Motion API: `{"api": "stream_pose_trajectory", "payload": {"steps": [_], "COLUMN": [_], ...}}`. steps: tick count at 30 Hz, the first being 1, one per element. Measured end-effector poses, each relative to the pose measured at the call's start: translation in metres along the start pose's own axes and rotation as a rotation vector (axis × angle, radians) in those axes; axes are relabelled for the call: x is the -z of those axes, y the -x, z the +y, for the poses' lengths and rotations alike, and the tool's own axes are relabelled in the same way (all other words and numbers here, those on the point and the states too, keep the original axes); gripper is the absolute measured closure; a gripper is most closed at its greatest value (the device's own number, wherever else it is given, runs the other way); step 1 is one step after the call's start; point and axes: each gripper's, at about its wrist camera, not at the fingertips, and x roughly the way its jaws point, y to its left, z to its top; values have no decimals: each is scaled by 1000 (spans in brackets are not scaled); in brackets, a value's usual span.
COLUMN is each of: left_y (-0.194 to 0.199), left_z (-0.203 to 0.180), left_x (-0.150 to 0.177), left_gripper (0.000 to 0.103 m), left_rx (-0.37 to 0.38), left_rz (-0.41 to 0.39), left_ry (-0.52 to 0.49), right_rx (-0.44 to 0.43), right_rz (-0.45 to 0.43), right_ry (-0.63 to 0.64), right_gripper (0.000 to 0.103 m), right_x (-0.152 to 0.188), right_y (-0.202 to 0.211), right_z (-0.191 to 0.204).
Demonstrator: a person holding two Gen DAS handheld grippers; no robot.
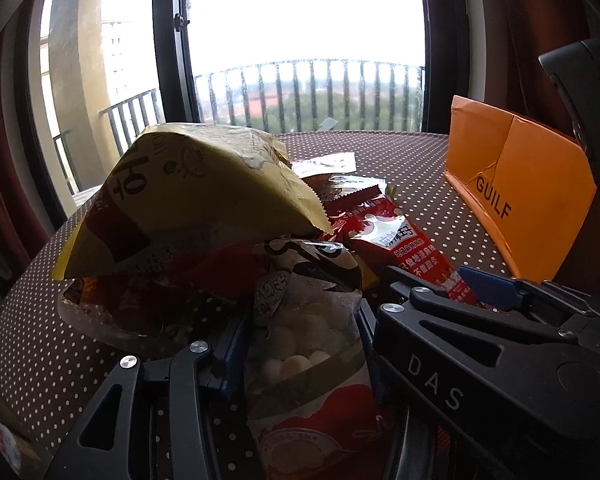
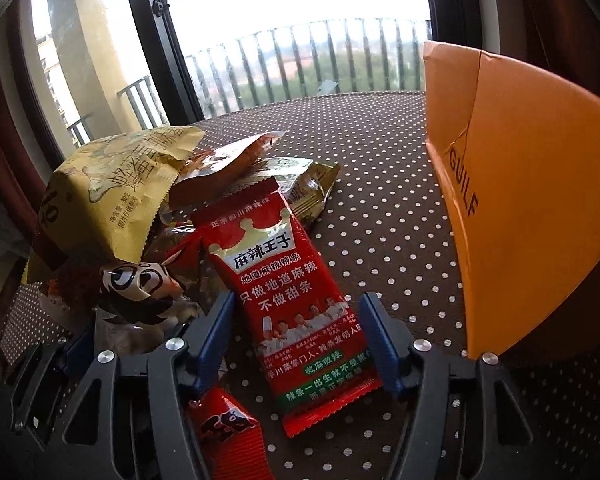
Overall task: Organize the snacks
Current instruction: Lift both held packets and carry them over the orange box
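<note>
A pile of snack packs lies on the dotted table. A clear-and-red pack of white balls [image 1: 308, 356] sits between the fingers of my left gripper [image 1: 300, 344], whose blue pads press its sides. A yellow bag [image 1: 188, 196] rests on top of the pile; it also shows in the right wrist view [image 2: 112, 200]. A red spicy-strip pack [image 2: 296, 300] lies flat between the open fingers of my right gripper [image 2: 298, 344], untouched by the pads. The right gripper [image 1: 488, 292] shows at right in the left wrist view. A small red packet [image 2: 224, 428] lies near the left finger.
An orange box marked GUILF [image 2: 516, 200] stands open at the right on the brown dotted tablecloth [image 2: 380, 168]; it also shows in the left wrist view [image 1: 524, 184]. A gold-green pack [image 2: 308, 184] lies behind the red pack. A window and balcony rail lie beyond the table's far edge.
</note>
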Motion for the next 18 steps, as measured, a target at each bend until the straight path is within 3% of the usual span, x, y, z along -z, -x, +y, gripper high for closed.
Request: {"api": "stream_pose_trajectory", "payload": {"steps": [2, 5, 18], "left_y": [2, 6, 37], "left_z": [-1, -2, -14], "left_x": [1, 2, 0], "left_gripper": [55, 57, 61], "left_rx": [3, 8, 46], "left_rz": [0, -1, -44], "left_ry": [-1, 2, 6], "right_rx": [-19, -27, -21], "right_rz": [7, -1, -55], "right_ry": [2, 13, 5], "right_gripper": [54, 59, 61], "right_x": [0, 2, 10], "right_y": [1, 5, 41], "right_z": [2, 5, 2]}}
